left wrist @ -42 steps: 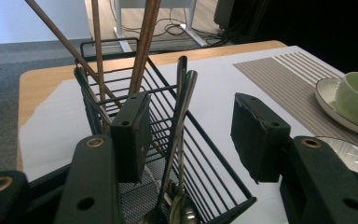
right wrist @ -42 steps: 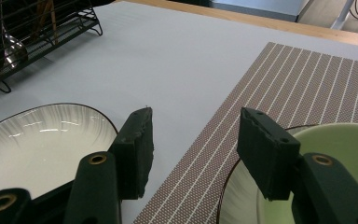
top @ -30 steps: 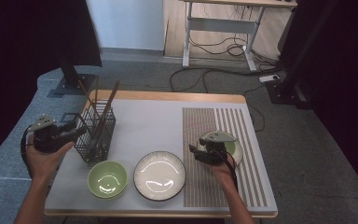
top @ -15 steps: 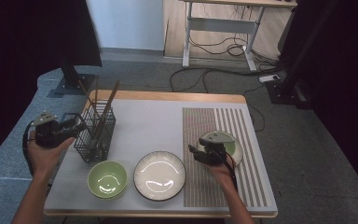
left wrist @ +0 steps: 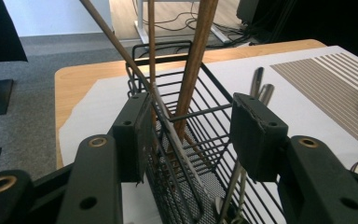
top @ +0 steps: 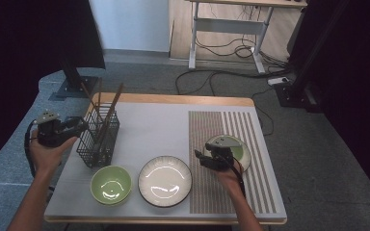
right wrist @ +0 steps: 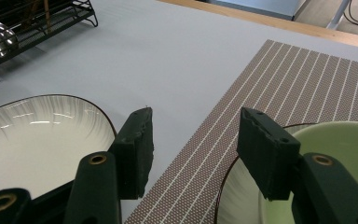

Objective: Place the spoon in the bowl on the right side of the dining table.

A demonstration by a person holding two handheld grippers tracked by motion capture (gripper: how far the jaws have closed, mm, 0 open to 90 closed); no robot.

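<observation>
Since the earlier frame the left gripper [top: 79, 126] has edged in against the wire basket [top: 99, 139], its jaws just closing a little.

In the left gripper view they straddle the basket [left wrist: 186, 140] wall and a chopstick [left wrist: 193, 60], pads not yet pressing, so a pick looks near.

In the right gripper view the right gripper [right wrist: 193, 149] hangs open, right of the basket [right wrist: 37, 23], above the striped mat [right wrist: 279, 93].

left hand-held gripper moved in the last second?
Yes. The left hand-held gripper has edged right, toward the wire basket; its jaws now straddle the near rim and have just been closing slightly.
</observation>
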